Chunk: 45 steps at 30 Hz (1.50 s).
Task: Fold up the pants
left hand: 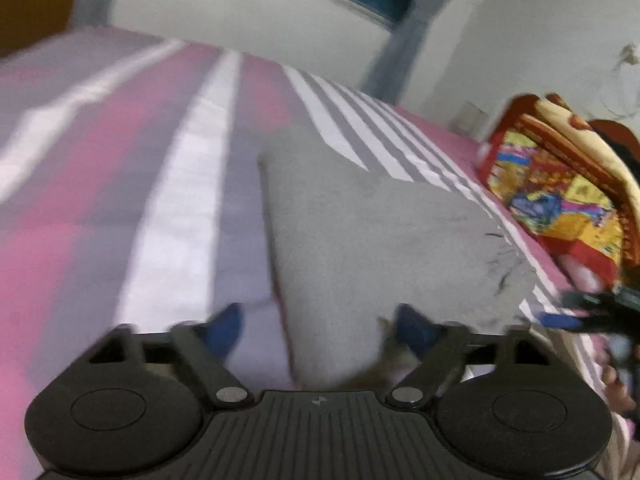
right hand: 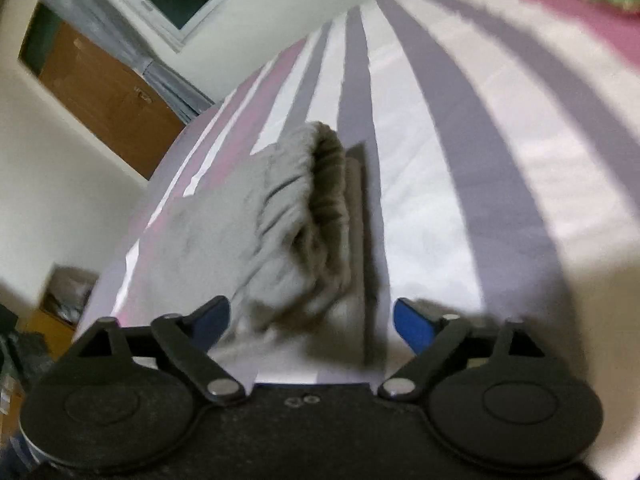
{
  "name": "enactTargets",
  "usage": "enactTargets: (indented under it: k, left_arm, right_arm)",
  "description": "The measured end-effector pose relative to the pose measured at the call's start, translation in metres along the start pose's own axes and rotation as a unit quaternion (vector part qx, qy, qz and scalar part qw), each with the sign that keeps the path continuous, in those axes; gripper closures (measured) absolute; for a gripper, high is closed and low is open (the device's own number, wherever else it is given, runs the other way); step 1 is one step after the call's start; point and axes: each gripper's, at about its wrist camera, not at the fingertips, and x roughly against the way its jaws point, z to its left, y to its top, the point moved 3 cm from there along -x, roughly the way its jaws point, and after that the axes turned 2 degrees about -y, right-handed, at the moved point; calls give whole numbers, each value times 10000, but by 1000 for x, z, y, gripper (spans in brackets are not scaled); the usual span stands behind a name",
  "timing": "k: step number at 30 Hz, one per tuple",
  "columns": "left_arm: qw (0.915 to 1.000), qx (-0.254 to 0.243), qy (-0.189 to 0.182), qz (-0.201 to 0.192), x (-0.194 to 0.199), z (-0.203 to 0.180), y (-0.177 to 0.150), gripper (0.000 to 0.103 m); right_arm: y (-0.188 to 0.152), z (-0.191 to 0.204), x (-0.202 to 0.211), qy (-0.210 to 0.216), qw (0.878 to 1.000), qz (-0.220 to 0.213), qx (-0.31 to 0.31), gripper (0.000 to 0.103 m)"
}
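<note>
Left gripper (left hand: 320, 326) and right gripper (right hand: 312, 316) both spread wide, gripping nothing, with grey pants (right hand: 288, 216) lying folded on striped bed (right hand: 440, 208); risk noted: bulky waistband layer springing open if snagged on withdrawal.

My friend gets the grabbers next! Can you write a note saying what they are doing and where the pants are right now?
Left gripper: open, holding nothing, over the near plain edge of the pants.
Right gripper: open, holding nothing, by the gathered waistband.
Gray pants: lying on the striped bedsheet, folded into a flat stack; a colourful blanket sits farther along the bed.
Done: at least one fold, judging by the layers.
Left: maybe one more fold or some smoothing; the blur makes it hard to tell.
</note>
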Motion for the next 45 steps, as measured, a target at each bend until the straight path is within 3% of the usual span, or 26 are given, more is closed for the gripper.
enactTargets:
  k: [2, 5, 9, 12, 16, 20, 29, 32, 36, 45]
  left_arm:
    - [9996, -15, 134, -245, 44, -7, -14, 0]
    - [9992, -192, 270, -228, 98, -31, -46, 0]
    - [9964, -454, 566, -432, 172, -70, -93, 0]
    - [9948, -514, 534, -705, 223, -103, -122, 0]
    - [9877, -1015, 644, -1001, 276, -139, -146, 0]
    - [9847, -998, 556, -1315, 318, -166, -149, 0]
    - [9745, -1187, 297, -1883, 410, -213, -177, 0]
    - [9701, -1213, 430, -2059, 440, -224, -194, 0]
    - [9700, -1071, 530, -2117, 453, -219, -202, 0]
    - [9709, -1115, 542, -2050, 440, -217, -198, 0]
  right_arm:
    - [-21, 14, 32, 84, 9998, -130, 138, 0]
    - [-60, 41, 88, -241, 9980, -317, 482, 0]
    - [-111, 85, 162, -772, 9856, -1233, 858, 0]
    - [-144, 106, 205, -825, 9832, -1416, 805, 0]
    - [-176, 142, 234, -997, 9759, -1381, 1365, 0]
    - [-193, 174, 258, -1367, 9604, -1633, 1799, 0]
    - [-232, 200, 310, -1427, 9490, -2079, 1891, 0]
    - [-246, 204, 331, -1365, 9478, -2248, 1805, 0]
    - [-256, 213, 345, -1321, 9445, -2321, 1912, 0]
    - [-256, 233, 325, -1412, 9383, -2258, 2207, 0]
